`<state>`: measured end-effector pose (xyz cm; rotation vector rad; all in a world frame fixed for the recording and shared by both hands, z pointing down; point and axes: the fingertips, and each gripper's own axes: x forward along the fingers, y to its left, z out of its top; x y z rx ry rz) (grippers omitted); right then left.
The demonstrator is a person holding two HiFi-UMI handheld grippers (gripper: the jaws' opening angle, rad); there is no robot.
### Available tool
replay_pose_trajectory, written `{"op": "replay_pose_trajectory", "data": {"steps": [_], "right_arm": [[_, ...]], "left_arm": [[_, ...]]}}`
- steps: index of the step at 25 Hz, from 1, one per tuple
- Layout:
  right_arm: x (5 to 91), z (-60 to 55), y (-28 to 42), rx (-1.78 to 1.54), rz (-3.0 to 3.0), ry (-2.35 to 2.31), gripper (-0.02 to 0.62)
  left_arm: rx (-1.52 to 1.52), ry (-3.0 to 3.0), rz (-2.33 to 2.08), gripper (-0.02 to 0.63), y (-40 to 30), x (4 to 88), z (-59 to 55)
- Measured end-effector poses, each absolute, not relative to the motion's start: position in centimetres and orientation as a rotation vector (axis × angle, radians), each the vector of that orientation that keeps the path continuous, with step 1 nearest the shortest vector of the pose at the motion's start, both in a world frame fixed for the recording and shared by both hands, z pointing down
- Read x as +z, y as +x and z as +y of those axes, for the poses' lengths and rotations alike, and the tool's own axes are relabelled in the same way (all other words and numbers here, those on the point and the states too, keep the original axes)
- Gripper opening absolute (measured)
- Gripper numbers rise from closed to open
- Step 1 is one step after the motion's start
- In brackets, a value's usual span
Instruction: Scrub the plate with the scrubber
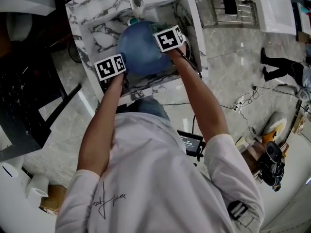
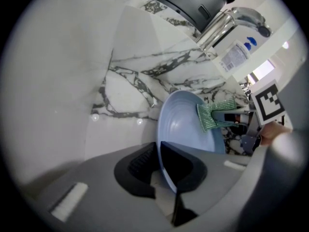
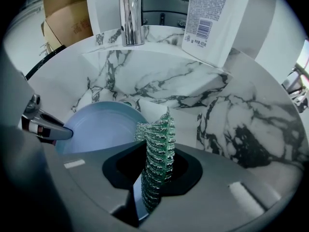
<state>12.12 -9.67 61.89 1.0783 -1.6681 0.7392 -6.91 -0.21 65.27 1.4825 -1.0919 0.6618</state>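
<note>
In the marble sink (image 1: 80, 13), at twelve o'clock of the head view, the blue plate (image 1: 141, 52) stands tilted, with the left claw (image 1: 112, 68) at its seven o'clock and the right claw (image 1: 169, 39) at its two o'clock. The left gripper view shows that claw clamped on the plate's near rim; the green scrubber (image 2: 212, 114) lies against the plate's face at two o'clock, below the tap (image 2: 227, 25). The right gripper view shows its claw pinching the scrubber upright, the plate at nine o'clock and a white bottle (image 3: 215, 18) at one o'clock.
</note>
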Motion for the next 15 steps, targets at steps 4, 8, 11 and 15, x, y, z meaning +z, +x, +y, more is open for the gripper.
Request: {"op": "replay_pose_trajectory", "data": {"steps": [4, 8, 11, 15], "right_arm": [[61.8, -9.4, 12.6, 0.704, -1.648, 1.065, 0.067], [61.8, -9.1, 13.1, 0.66, -1.629, 1.049, 0.067], [61.8, -8.9, 13.5, 0.634, -1.615, 1.035, 0.067], [61.8, -8.6, 13.7, 0.596, -1.601, 1.01, 0.067]], "left_arm": [[0.659, 1.481, -1.095, 0.086, -7.0, 65.2, -0.2], [0.655, 1.481, -1.098, 0.086, -7.0, 65.3, -0.1], [0.651, 1.478, -1.099, 0.085, -6.9, 65.3, -0.1], [0.648, 1.474, -1.103, 0.084, -7.1, 65.3, -0.1]]}}
